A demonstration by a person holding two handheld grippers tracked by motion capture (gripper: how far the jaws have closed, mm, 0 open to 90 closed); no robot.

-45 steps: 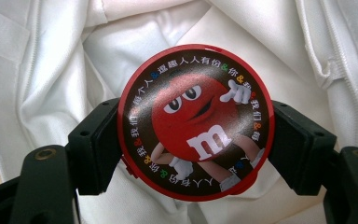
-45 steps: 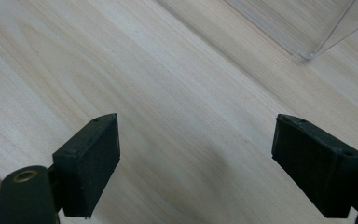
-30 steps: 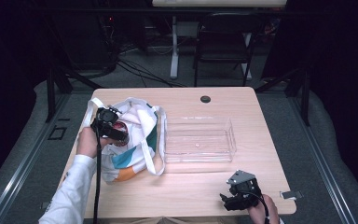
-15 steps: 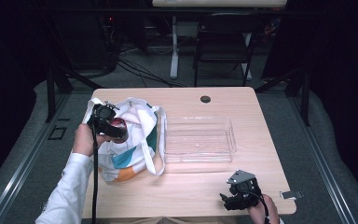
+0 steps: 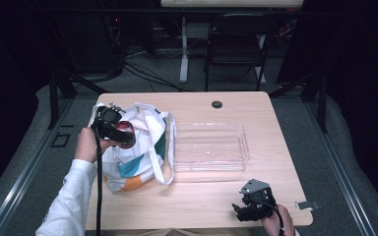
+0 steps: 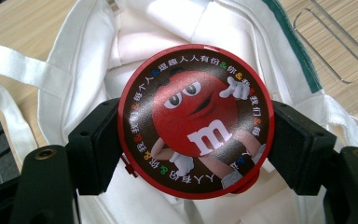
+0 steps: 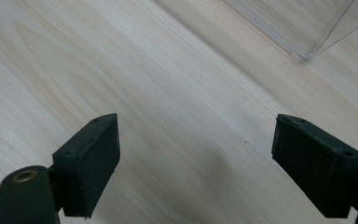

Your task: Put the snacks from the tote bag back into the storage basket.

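1. The left gripper (image 5: 120, 135) is clamping the red tin (image 6: 196, 121) over the bag (image 5: 142, 147).
2. The tray (image 5: 209, 147) is lying to its right, long axis crosswise.
3. The right gripper (image 7: 209, 163) is resting apart, empty.

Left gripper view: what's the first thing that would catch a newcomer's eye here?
A round red tin with a cartoon candy face, clamped between the left gripper's black jaws above a white tote bag on the table's left. Beside the bag lies a clear plastic tray; the right gripper sits open at the near edge.
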